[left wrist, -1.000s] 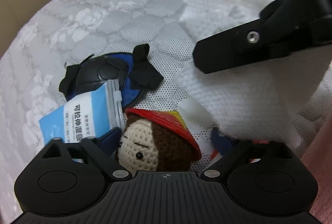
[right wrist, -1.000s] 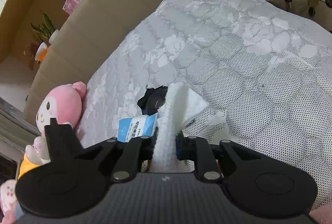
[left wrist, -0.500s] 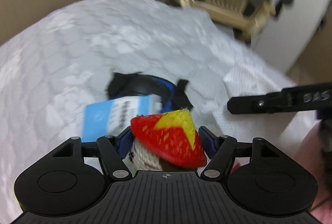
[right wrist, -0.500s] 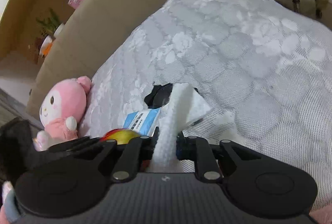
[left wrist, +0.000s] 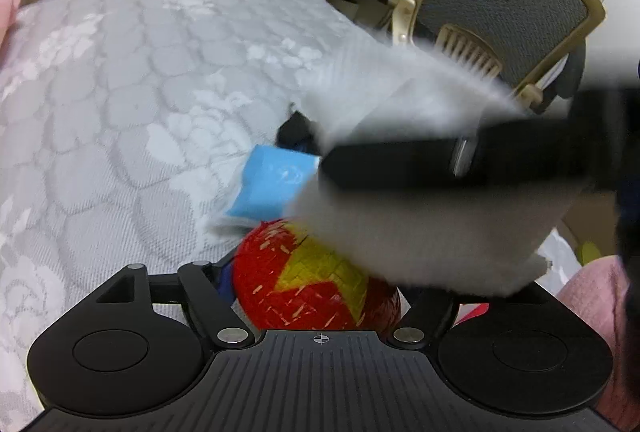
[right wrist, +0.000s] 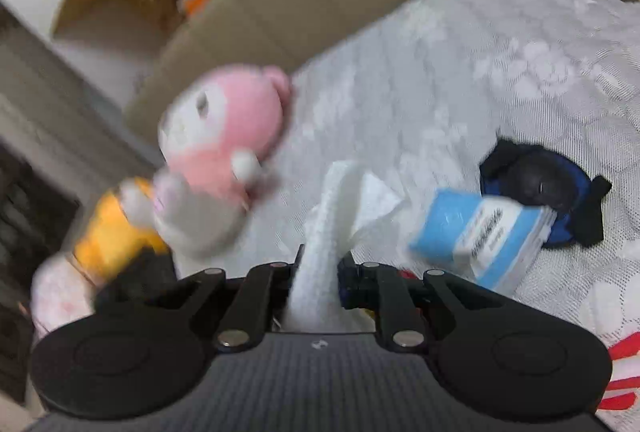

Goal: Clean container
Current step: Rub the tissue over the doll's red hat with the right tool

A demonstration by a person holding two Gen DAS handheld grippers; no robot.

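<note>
Two grippers: right gripper [right wrist: 318,272] pinches waffle-textured white cloth [right wrist: 332,216].

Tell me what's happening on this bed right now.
A person works two handheld grippers over a quilted white bedspread. The left gripper has a crocheted doll with a red and yellow hat between its opening jaws. The right gripper is shut on a white textured cloth. A blue wipes packet lies nearby.
</note>
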